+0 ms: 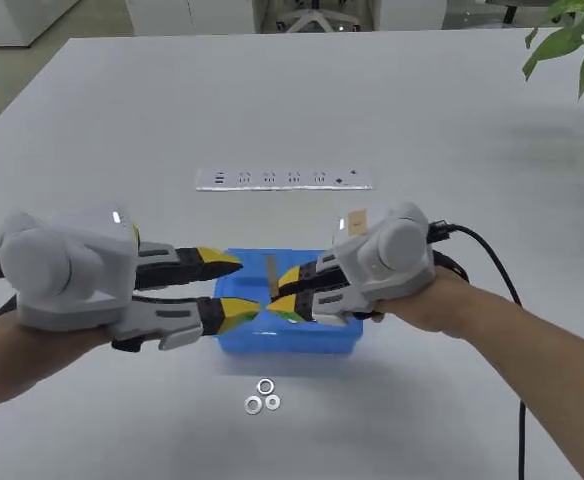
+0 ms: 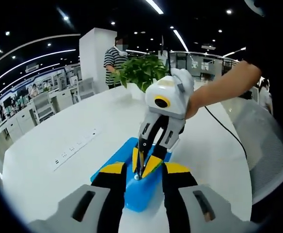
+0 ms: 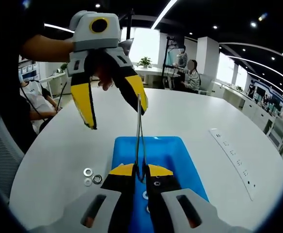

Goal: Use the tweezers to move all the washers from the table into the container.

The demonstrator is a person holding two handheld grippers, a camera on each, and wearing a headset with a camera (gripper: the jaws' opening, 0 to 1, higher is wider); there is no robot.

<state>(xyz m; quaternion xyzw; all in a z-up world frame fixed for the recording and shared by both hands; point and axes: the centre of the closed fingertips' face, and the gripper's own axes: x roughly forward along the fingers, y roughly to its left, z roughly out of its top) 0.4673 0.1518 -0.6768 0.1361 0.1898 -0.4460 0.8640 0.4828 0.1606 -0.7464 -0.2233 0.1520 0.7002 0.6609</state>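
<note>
Three silver washers (image 1: 263, 397) (image 3: 91, 177) lie clustered on the white table, just in front of the blue container (image 1: 302, 340) (image 2: 134, 193) (image 3: 168, 155). Small washers (image 3: 156, 183) rest on the container's floor. My right gripper (image 1: 284, 292) (image 2: 141, 145) (image 3: 140, 171) is shut on thin metal tweezers (image 1: 271, 272) (image 2: 139, 165) (image 3: 139, 131), held over the container. The tweezers' far end reaches between the spread jaws of my left gripper (image 1: 230, 290) (image 2: 145, 169) (image 3: 118, 116), which is open and holds nothing. Whether the tweezers carry a washer, I cannot tell.
A white power strip (image 1: 284, 179) (image 2: 76, 145) (image 3: 231, 155) lies on the table beyond the container. A green plant (image 1: 582, 50) (image 2: 141, 70) stands at the far right edge. A black cable (image 1: 502, 290) trails from the right gripper. People stand and sit in the background.
</note>
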